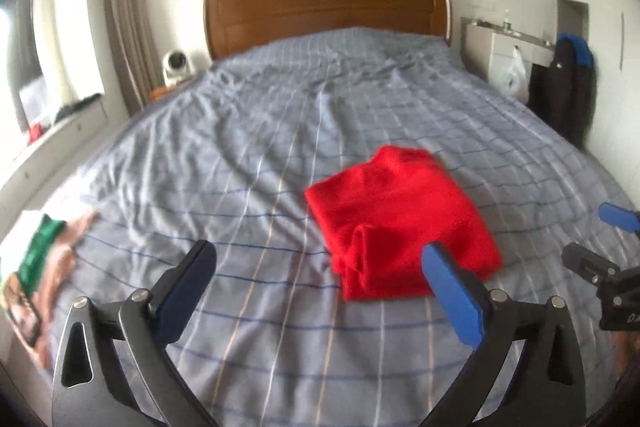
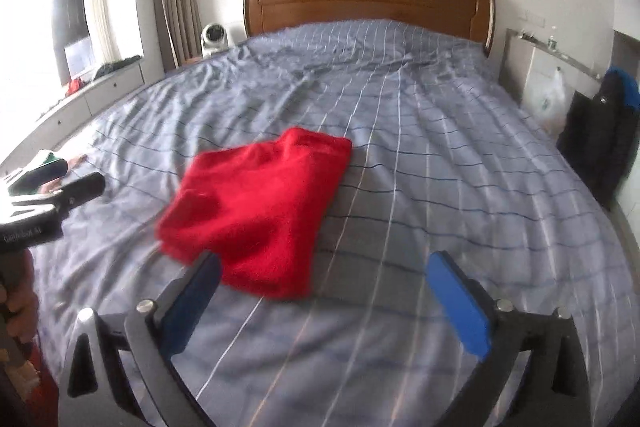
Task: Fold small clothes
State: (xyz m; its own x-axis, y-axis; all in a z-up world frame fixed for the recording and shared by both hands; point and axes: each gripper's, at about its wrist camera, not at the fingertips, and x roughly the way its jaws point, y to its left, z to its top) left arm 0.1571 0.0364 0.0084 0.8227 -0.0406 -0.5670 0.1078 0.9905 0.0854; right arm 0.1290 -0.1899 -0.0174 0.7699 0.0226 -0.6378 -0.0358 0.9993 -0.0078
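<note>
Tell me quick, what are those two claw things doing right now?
Left gripper: open, holding nothing.
Right gripper: open, holding nothing; the red garment lies folded on the bed.

Home bedroom, wide bed (image 1: 248, 131) with wrinkled blue-grey checked cover, wooden headboard (image 1: 324, 7) against a white wall, long beige curtain (image 1: 120, 27) beside a bright window (image 2: 72, 27), small white fan (image 1: 178, 67) at the bedside, dark jacket (image 1: 568, 87) hanging at the right
</note>
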